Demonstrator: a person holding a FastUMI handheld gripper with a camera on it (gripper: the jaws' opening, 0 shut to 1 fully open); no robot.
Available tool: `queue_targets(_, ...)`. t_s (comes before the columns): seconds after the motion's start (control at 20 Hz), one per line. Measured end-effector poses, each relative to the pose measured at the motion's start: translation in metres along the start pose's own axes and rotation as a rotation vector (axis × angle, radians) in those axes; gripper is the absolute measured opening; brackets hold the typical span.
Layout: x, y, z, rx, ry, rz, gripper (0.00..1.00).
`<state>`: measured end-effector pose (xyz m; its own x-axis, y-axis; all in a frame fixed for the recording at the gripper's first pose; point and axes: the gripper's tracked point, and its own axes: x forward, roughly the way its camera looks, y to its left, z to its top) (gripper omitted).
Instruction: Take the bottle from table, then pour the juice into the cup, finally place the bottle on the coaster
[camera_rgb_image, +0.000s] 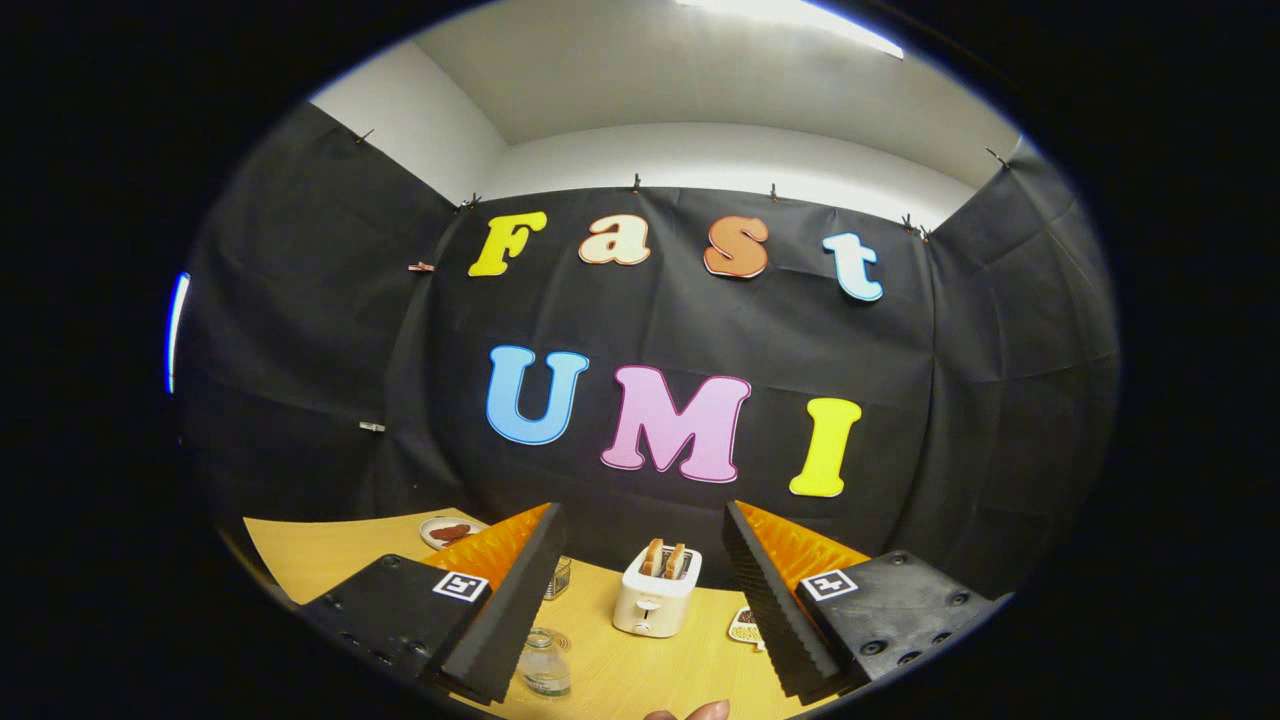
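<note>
Step 1, reach for bottle (545, 665): tongs (640, 600) released, empty, above table (640, 670); bottle near table's front edge, beside left finger. Next: lower, centre fingers around it.

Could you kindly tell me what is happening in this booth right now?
A person holds a gripper above a wooden table, its fingers wide open and holding nothing. Between and beyond them stands a toaster with bread in it. A clear bottle stands by one finger, untouched. A coaster lies beside the toaster.
</note>
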<state>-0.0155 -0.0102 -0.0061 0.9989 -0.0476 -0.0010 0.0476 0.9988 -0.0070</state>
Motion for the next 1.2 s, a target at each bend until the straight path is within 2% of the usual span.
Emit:
queue_targets(0.25, -0.003, 0.029, -0.025, 0.037, -0.017, 0.053, 0.97)
queue_targets(0.45, 0.002, 0.052, -0.077, 0.076, 0.032, 0.068, 0.97)
queue_targets(0.75, 0.011, 0.077, -0.157, 0.041, 0.085, 0.085, 0.97)
queue_targets(1.2, 0.007, 0.101, -0.277, 0.070, 0.236, 0.071, 0.97)
